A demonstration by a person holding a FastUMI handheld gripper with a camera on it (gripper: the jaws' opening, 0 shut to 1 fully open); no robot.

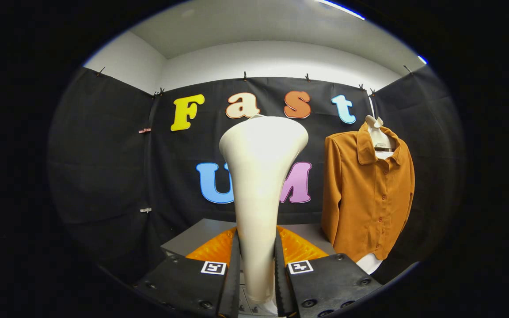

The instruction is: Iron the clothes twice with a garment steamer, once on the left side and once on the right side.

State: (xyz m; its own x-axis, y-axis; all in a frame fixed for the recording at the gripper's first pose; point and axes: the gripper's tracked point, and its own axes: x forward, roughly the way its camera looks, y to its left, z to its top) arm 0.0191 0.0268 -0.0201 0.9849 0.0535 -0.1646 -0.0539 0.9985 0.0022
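A white garment steamer (259, 176) stands upright between my fingers, its handle clamped at the bottom and its wide head flaring above. My gripper (257, 269) is shut on the handle, both fingers pressing its sides. To the right of the steamer and farther back, an orange-brown buttoned shirt (369, 194) hangs on a white hanger form (380, 137) against the black cloth wall. The steamer head is left of the shirt and apart from it.
A grey table top (192, 240) lies just beyond my fingers, under the steamer. Black cloth walls close the booth on the left, back and right. Open room lies left of the steamer.
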